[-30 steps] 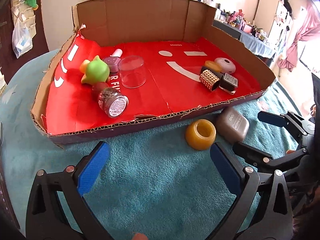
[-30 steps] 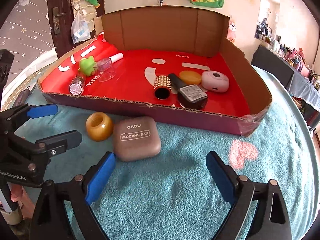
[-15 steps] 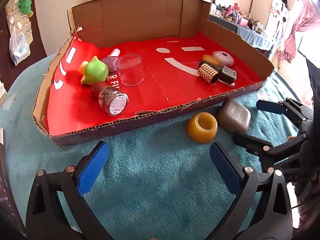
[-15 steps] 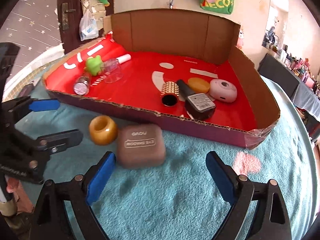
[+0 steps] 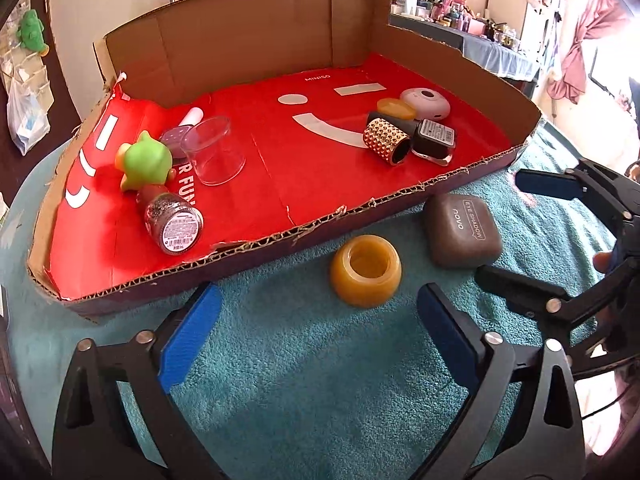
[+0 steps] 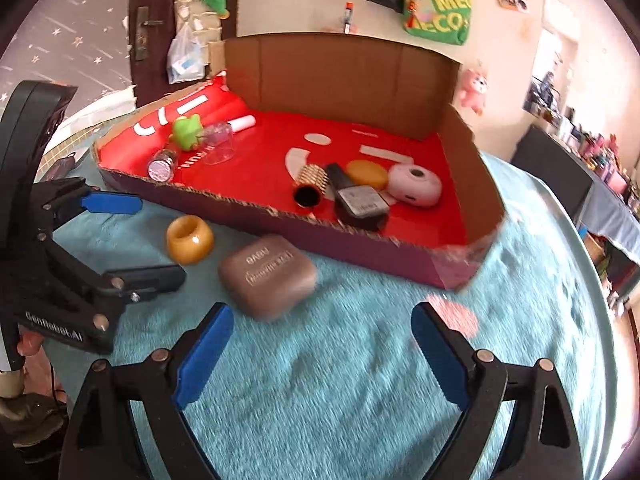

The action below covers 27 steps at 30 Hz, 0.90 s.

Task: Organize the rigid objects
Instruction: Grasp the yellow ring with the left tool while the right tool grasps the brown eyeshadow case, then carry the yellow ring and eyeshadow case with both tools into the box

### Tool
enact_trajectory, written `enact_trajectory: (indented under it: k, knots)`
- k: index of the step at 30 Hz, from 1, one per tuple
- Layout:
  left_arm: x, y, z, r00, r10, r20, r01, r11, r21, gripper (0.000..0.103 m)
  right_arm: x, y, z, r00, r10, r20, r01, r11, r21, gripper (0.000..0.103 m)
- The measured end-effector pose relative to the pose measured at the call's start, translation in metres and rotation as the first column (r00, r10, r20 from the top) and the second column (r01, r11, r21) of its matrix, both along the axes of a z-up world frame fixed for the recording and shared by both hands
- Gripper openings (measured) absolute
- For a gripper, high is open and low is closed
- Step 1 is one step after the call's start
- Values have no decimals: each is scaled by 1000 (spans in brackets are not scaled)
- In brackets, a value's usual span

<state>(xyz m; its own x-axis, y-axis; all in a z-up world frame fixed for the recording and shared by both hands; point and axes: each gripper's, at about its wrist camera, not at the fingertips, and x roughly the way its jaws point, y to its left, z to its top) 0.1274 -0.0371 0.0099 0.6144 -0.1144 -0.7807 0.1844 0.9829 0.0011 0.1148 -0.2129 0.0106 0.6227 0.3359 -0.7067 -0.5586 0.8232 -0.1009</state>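
On the teal towel, in front of the cardboard tray [image 5: 256, 242], lie a yellow ring-shaped jar [image 5: 366, 270] and a brown eye shadow case [image 5: 460, 230]. My left gripper [image 5: 316, 320] is just short of the jar. Its jaws are closing and nothing is between them. In the right wrist view the jar [image 6: 190, 238] and the case [image 6: 268, 276] lie ahead and to the left of my right gripper [image 6: 322, 328], which is open and empty. The case sits just past its left fingertip.
The red-lined tray [image 6: 360, 236] holds a green toy [image 5: 146, 166], a clear cup [image 5: 214, 150] and a glitter bottle [image 5: 174, 220] on the left. A gold studded tube [image 5: 386, 140], a black bottle [image 5: 432, 140], a pink disc [image 5: 426, 104] and a yellow lid [image 5: 396, 108] lie on the right.
The left gripper has moved closer to the yellow jar and rolled a little, and its jaws have narrowed slightly. The right wrist view has tilted. Jar and case have not moved.
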Motion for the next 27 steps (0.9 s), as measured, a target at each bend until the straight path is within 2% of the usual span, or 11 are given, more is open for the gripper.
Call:
enact_trajectory:
  k: [2, 3, 7, 10, 11, 12, 13, 15, 22, 27]
  knots:
    - [2, 1, 0, 1000, -6, -6, 6, 1000, -12, 84, 5, 8, -3, 999, 42, -3, -42, 999, -22, 88]
    - [3, 2, -1, 1000, -9, -10, 8, 1000, -18, 81, 7, 11, -5, 998, 63, -8, -63, 997, -36, 83]
    - [5, 0, -2, 1000, -28, -10, 27, 999, -24, 77, 11, 20, -7, 991, 135, -16, -135, 989, -57, 76]
    - [5, -7, -1, 998, -59, 0, 59, 998, -20, 62, 11, 25, -8, 985, 172, -14, -172, 983, -57, 69]
    - [6, -11, 0, 998, -66, 1, 66, 998, -15, 57, 10, 26, -9, 982, 187, -17, -188, 981, -56, 62]
    - [6, -13, 0, 997, -74, 1, 74, 997, -11, 51, 8, 27, -9, 980, 197, -15, -198, 979, -55, 60]
    - [7, -15, 0, 997, -83, 3, 83, 997, -7, 49, 7, 29, -10, 981, 195, -7, -195, 979, -62, 59]
    - [6, -17, 0, 995, -97, 7, 97, 995, -10, 36, 5, 29, -10, 982, 187, 2, -186, 980, -64, 59]
    - [-5, -8, 1, 995, -95, 20, 96, 995, -35, 36, 2, 16, -7, 994, 110, -26, -111, 994, -13, 57]
    - [-19, 7, 3, 997, -80, 19, 81, 993, -87, 36, -7, 9, -6, 994, 55, -95, -48, 996, 75, 55]
